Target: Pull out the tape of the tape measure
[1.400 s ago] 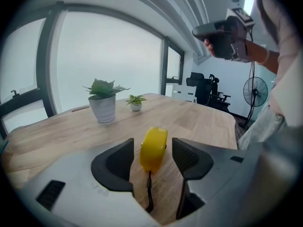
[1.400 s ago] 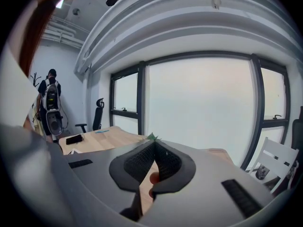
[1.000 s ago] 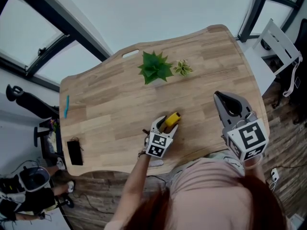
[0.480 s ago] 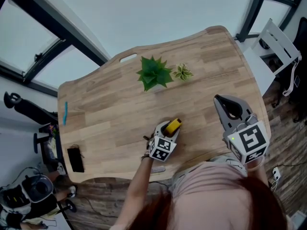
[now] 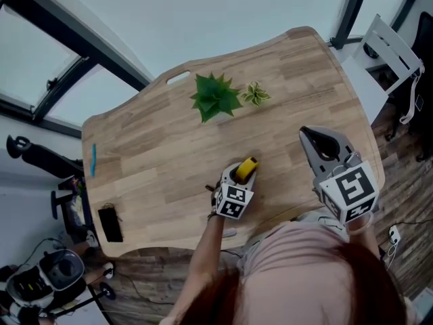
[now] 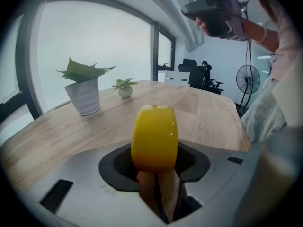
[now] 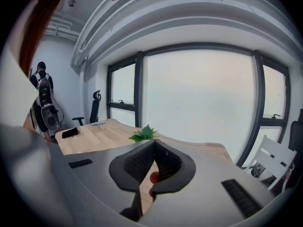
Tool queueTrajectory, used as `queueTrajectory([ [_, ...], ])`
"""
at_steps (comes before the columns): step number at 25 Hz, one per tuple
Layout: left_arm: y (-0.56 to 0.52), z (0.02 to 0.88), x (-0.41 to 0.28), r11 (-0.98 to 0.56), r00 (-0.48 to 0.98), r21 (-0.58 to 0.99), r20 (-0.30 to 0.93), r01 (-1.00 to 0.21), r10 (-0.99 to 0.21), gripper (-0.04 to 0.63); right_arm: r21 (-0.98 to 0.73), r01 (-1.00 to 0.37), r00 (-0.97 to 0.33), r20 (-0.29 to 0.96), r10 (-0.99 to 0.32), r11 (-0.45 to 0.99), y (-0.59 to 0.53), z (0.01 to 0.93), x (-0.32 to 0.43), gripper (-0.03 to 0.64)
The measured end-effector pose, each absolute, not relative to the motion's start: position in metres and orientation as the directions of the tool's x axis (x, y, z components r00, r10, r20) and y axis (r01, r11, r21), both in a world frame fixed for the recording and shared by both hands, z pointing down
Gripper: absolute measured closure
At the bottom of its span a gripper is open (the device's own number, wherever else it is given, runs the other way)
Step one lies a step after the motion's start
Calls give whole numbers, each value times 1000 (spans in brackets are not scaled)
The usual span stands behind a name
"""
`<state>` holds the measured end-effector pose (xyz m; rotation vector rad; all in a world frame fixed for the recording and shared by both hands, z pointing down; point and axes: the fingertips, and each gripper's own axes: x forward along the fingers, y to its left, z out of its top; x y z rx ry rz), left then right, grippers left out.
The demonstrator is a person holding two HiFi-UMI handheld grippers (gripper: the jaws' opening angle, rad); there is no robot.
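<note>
A yellow tape measure (image 5: 245, 168) stands on the wooden table (image 5: 155, 147) near its front edge. In the left gripper view it fills the middle as a yellow rounded body (image 6: 154, 136). My left gripper (image 5: 238, 176) reaches around it with one jaw on each side. The jaws are closing, and a dark gap still shows beside the case. No tape is drawn out that I can see. My right gripper (image 5: 318, 141) hovers above the table's right side, apart from the tape measure. Its jaws (image 7: 154, 143) meet at the tips with nothing between them.
A large potted plant (image 5: 216, 97) and a small one (image 5: 256, 95) stand at the table's far side. A blue pen (image 5: 93, 160) and a black flat object (image 5: 110, 223) lie at the left end. A white chair (image 5: 392, 49) stands beyond the right edge.
The left gripper has stayed around the tape measure while its jaws narrowed. The right gripper holds about the same place. The head camera shifted slightly.
</note>
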<state>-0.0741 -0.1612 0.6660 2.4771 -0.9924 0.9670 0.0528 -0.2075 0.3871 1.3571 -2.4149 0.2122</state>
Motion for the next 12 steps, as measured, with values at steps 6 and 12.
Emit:
queueTrajectory([
  [6,-149,665,-66,-705,542,86,706,-704,-455,422,51,-854,-464,374,-803,518,-203,388,53,618],
  [12,-143,648,-62,-675,554,127,690,-727,-467,422,52,-851,-470,370,-802,523,-197,387,52,618],
])
